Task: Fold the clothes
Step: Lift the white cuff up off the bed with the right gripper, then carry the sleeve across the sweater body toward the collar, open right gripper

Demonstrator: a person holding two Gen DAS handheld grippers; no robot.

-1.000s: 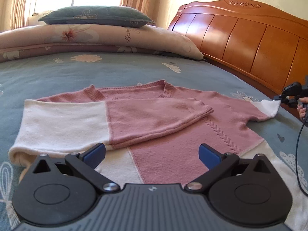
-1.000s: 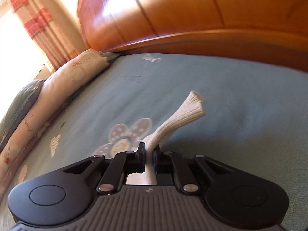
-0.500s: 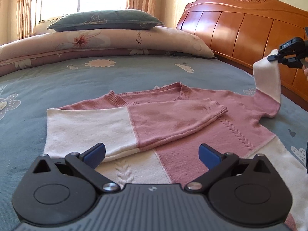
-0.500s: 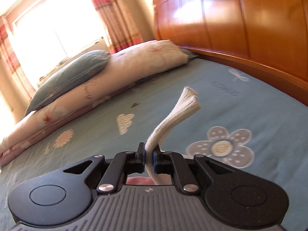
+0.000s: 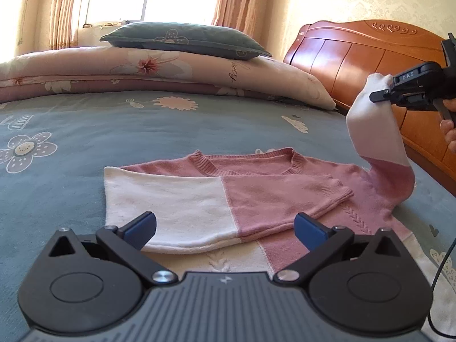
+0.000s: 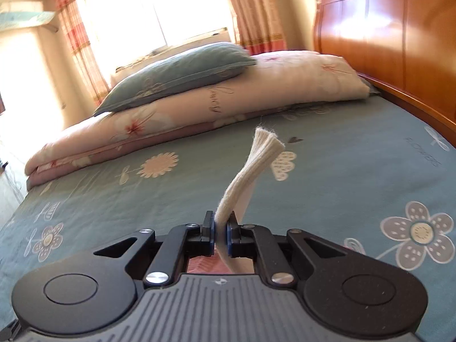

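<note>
The pink-and-cream knit sweater point(image 5: 285, 199) lies flat on the bed point(image 5: 85, 148), soft, light and droopy, best held by its ribbed cuff point(image 6: 268, 145), where the right gripper point(image 6: 220, 235) jaws are clamped, while the left gripper point(image 5: 225, 225) jaws stand apart and empty

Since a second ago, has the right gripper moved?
Yes. In the left wrist view the right gripper, shut on the white sleeve cuff, has risen from bed level to partway up the headboard.

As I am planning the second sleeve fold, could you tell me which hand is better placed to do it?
Right. Its gripper is shut on the white cuff, with that sleeve lifted off the sweater. The left gripper is open, holding nothing.
</note>
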